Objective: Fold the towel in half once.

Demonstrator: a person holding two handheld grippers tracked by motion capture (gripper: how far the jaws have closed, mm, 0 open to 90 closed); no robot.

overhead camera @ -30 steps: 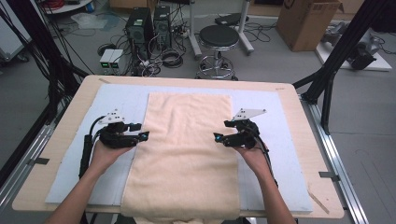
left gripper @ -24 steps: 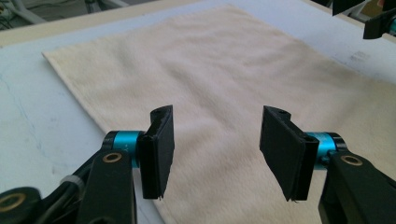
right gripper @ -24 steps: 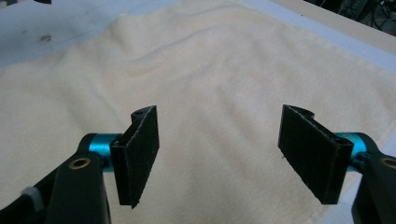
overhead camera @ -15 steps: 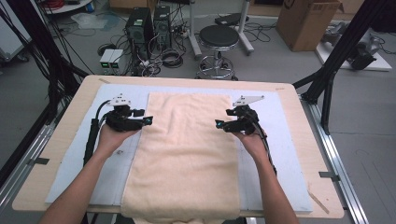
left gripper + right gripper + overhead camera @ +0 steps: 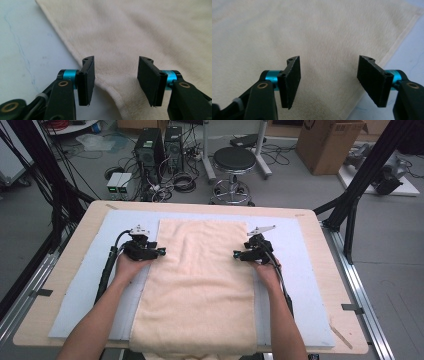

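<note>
We see a cream-coloured towel (image 5: 200, 285) spread flat and lengthwise down the middle of the pale blue mat (image 5: 85, 290), its nap soft and its hemmed edges straight. Its far edge lies square near the mat's far side, while its near end runs over the table's front edge.

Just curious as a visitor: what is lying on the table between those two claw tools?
In the high view, only cream towel spans from left gripper to right gripper; nothing rests on it.
</note>
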